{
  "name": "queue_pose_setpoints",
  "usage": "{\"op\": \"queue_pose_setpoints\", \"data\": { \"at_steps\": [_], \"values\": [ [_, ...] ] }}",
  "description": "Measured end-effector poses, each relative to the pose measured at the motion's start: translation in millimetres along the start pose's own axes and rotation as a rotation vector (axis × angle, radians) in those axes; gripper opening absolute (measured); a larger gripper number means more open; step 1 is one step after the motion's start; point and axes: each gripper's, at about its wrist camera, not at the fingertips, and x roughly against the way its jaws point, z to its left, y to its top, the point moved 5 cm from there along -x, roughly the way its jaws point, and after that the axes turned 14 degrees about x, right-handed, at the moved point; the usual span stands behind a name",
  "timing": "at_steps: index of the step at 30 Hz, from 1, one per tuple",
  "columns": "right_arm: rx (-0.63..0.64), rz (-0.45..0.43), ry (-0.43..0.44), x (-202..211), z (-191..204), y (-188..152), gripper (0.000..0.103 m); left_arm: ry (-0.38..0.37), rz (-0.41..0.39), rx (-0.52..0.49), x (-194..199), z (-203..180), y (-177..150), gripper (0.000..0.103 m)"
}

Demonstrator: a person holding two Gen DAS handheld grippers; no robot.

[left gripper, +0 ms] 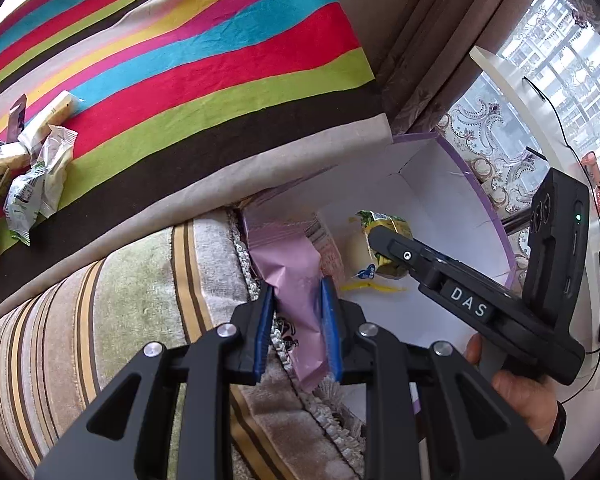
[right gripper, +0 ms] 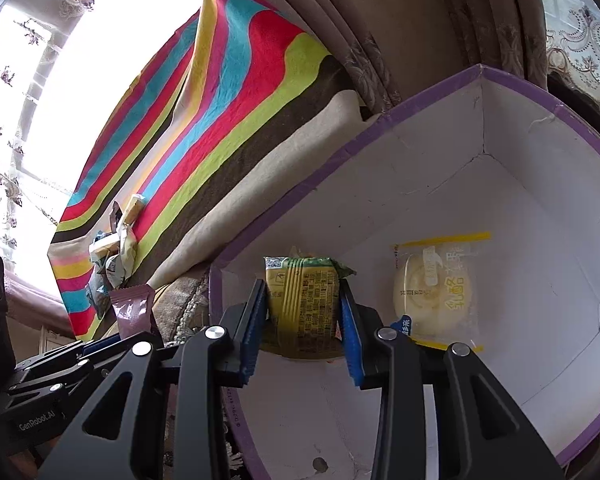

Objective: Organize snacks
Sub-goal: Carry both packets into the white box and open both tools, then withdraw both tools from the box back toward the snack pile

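My left gripper (left gripper: 298,292) is shut on a pink snack packet (left gripper: 296,272), held above the sofa's edge beside the near rim of a white box with a purple rim (left gripper: 496,216). My right gripper (right gripper: 304,296) is shut on a green-and-yellow snack packet (right gripper: 302,304) and holds it over the inside of the box (right gripper: 540,184). A clear packet with a pale round cake (right gripper: 436,288) lies flat on the box floor. In the left wrist view the right gripper (left gripper: 384,242) reaches into the box with the green packet (left gripper: 384,220). The pink packet (right gripper: 132,312) shows at the lower left of the right wrist view.
Several more wrapped snacks (left gripper: 32,160) lie in a heap on the bright striped cloth (left gripper: 204,64) at the left. The box stands between the striped sofa cushion (left gripper: 120,292), brown curtains (left gripper: 420,40) and a white ledge with cables (left gripper: 540,120). A hand (left gripper: 528,396) grips the right tool.
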Motion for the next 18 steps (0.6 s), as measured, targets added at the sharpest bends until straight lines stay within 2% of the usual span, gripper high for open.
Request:
{"op": "queue_pose_setpoints", "data": {
  "at_steps": [7, 9, 16, 18],
  "values": [
    [0.0, 0.007, -0.019, -0.8, 0.0, -2.7, 0.038, -0.018, 0.027, 0.004, -6.2, -2.7, -1.4, 0.033],
    [-0.001, 0.01, -0.029, -1.3, -0.8, -2.4, 0.039, -0.022, 0.019, 0.007, -6.4, -5.7, 0.3, 0.052],
    [0.038, -0.009, -0.085, 3.0, 7.0, 2.1, 0.064, -0.021, -0.017, 0.031, 2.1, 0.7, 3.6, 0.063],
    [0.045, -0.026, -0.106, 5.2, 8.4, 4.6, 0.065, -0.008, -0.041, 0.04, 6.5, 4.3, 6.3, 0.071]
  ]
}}
